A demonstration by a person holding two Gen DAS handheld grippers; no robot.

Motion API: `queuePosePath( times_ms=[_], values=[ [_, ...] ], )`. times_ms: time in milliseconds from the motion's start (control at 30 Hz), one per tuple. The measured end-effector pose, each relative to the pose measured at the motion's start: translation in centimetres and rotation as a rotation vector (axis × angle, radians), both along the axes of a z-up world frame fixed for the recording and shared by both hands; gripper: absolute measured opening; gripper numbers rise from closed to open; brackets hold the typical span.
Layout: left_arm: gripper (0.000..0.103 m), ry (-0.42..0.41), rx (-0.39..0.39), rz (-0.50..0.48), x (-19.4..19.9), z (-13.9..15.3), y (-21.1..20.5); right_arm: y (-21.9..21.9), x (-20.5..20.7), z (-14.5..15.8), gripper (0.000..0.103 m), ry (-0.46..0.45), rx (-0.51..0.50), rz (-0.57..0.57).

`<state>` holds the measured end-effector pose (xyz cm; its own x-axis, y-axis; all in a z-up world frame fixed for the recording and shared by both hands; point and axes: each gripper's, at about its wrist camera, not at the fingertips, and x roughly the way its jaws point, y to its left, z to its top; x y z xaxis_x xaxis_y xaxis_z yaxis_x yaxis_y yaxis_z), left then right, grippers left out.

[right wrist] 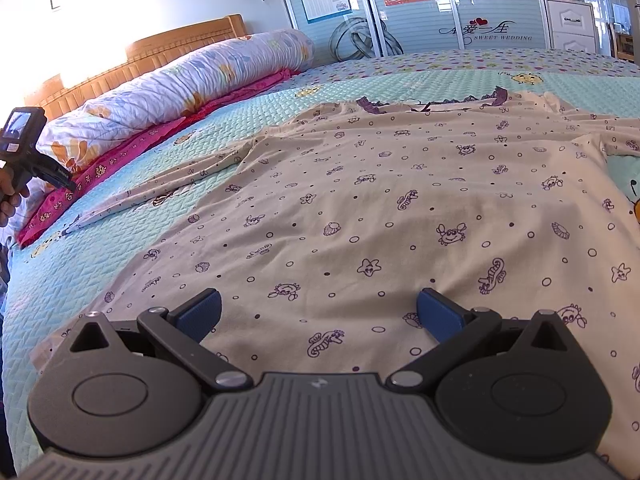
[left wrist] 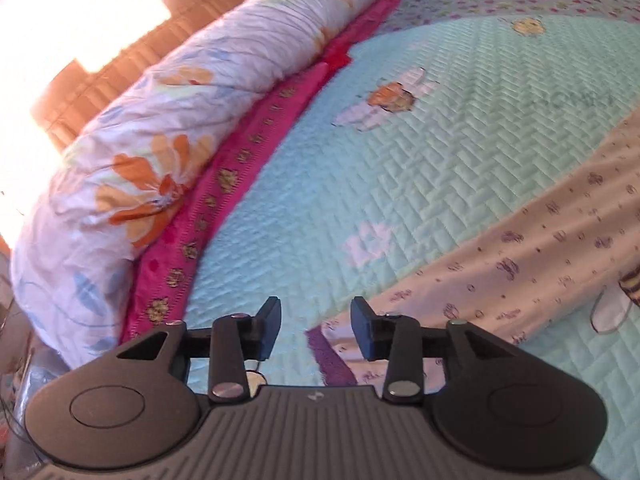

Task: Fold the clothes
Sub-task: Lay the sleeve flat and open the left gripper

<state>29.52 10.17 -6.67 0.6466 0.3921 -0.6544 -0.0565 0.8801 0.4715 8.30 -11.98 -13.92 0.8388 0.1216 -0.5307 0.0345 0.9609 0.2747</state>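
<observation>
I see the shirt (right wrist: 400,200) spread flat on the bed (right wrist: 100,264), one sleeve (right wrist: 168,192) reaching left toward a rolled quilt (right wrist: 180,84) along the headboard (right wrist: 188,40). A wardrobe (right wrist: 420,4) stands behind the bed.

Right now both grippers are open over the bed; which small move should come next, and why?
Probably lower the left gripper onto the sleeve cuff just under it and close. The shirt lies flat, nothing is held, and that long sleeve sticks out sideways, so it likely folds in first.
</observation>
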Motion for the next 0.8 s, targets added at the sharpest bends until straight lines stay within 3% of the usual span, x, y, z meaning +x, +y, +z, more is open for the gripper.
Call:
queuePosePath(
  times_ms=[100,167,233,300,367,500,567,700,800],
  values=[
    [0.042,0.106,-0.131,-0.048,0.8,-1.7,0.0,0.0,0.0,0.0,0.103,-0.001,0.003,0.0],
    [0.042,0.182,-0.104,-0.109,0.8,-4.0,-1.2,0.1,0.0,0.0,0.103,-0.002,0.005,0.0],
    [0.046,0.267,-0.04,-0.091,0.7,-6.7,-1.6,0.1,-0.1,0.0,0.103,-0.003,0.007,0.0],
    [0.055,0.26,-0.046,-0.049,0.5,-6.7,-1.1,0.1,-0.1,0.0,0.103,-0.003,0.01,0.0],
    [0.055,0.251,-0.054,-0.017,0.4,-6.2,-0.5,0.1,-0.1,0.0,0.103,-0.004,0.012,0.0],
    [0.056,0.196,0.086,-0.001,0.1,-5.1,-1.4,0.2,-0.1,0.1,0.103,-0.006,0.016,0.0],
    [0.055,0.149,0.081,-0.005,-0.2,-4.0,-2.6,0.2,-0.1,0.1,0.103,-0.006,0.018,0.0],
    [0.055,0.08,0.01,-0.156,0.0,-2.6,-8.3,0.2,-0.2,0.1,0.103,-0.008,0.022,0.0],
    [0.057,0.039,-0.031,-0.25,0.8,-3.2,-12.6,0.2,-0.2,0.1,0.103,-0.009,0.026,0.001]
  ],
)
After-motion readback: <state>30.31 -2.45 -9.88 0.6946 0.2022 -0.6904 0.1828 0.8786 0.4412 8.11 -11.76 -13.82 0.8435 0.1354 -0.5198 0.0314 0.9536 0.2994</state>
